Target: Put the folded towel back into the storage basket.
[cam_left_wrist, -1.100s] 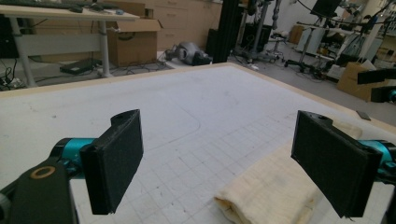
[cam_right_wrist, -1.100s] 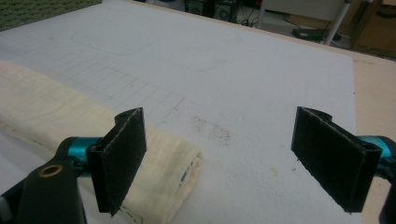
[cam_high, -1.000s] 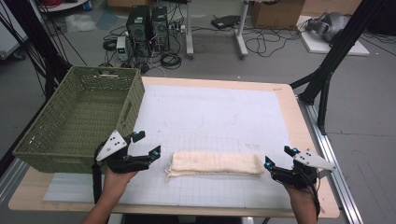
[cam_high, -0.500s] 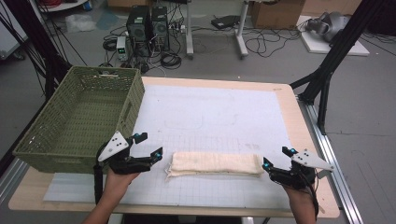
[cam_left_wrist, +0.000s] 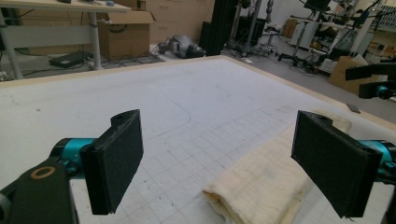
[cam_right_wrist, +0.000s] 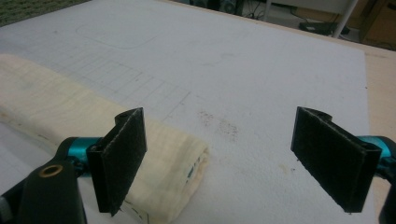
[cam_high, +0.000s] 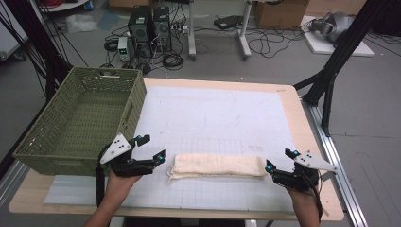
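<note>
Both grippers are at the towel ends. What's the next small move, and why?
Probably ease both grippers inward and close. The left gripper and right gripper stand open just off the ends of the folded towel, neither gripping it yet.

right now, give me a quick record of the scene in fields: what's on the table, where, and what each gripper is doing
towel: folded cream towel, lying long and flat on the white mat, near the front edge
basket: green woven basket, at the table's left side, nothing visible inside
left gripper: left gripper open, just off the towel's left end, not touching it
right gripper: right gripper open, at the towel's right end, contact cannot be told
held items: none
table: wooden table, mat covers most of it
</note>
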A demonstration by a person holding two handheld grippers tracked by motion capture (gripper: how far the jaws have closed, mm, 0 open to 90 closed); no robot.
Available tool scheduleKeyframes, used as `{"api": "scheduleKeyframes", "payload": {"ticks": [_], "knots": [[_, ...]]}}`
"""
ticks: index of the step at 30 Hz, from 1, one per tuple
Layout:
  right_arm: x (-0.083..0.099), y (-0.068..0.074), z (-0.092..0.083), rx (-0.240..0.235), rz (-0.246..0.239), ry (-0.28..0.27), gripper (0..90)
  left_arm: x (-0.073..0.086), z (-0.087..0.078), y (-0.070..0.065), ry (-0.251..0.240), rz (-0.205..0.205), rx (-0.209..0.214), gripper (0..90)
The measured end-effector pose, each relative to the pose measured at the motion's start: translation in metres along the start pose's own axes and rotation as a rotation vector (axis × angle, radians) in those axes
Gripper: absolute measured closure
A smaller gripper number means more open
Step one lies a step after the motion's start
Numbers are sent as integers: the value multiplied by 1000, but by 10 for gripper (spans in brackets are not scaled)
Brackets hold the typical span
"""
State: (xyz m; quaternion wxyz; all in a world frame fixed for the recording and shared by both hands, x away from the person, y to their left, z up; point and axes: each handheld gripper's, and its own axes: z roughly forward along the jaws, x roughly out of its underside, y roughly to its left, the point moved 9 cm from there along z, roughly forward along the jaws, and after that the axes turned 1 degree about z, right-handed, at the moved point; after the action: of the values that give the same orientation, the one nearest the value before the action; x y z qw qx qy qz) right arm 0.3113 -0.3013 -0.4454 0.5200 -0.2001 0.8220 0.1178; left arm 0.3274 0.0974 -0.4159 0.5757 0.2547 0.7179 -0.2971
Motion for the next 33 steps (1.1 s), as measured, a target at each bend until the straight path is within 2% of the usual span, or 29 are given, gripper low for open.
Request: {"api": "scheduleKeyframes", "payload": {"ticks": [7, 14, 18, 22, 25, 30, 33], "knots": [[1, 0, 1, -5, 2, 6, 169, -12, 0, -11, 8, 35, 20, 170], [1, 0, 1, -4, 3, 10, 169, -22, 1, -22, 32, 32, 57, 170], [2, 0, 1, -4, 5, 12, 169, -21, 3, -25, 51, 29, 71, 170], [2, 0, 1, -3, 12, 12, 169, -12, 14, -29, 111, 16, 83, 175], [1, 1, 1, -6, 8, 11, 169, -6, 22, -29, 153, -9, 94, 185], [2, 0, 2, -11, 6, 16, 169, -2, 31, -24, 179, -63, 106, 197], [3, 0, 3, -10, 6, 17, 169, 3, 37, -20, 202, -69, 99, 196]]}}
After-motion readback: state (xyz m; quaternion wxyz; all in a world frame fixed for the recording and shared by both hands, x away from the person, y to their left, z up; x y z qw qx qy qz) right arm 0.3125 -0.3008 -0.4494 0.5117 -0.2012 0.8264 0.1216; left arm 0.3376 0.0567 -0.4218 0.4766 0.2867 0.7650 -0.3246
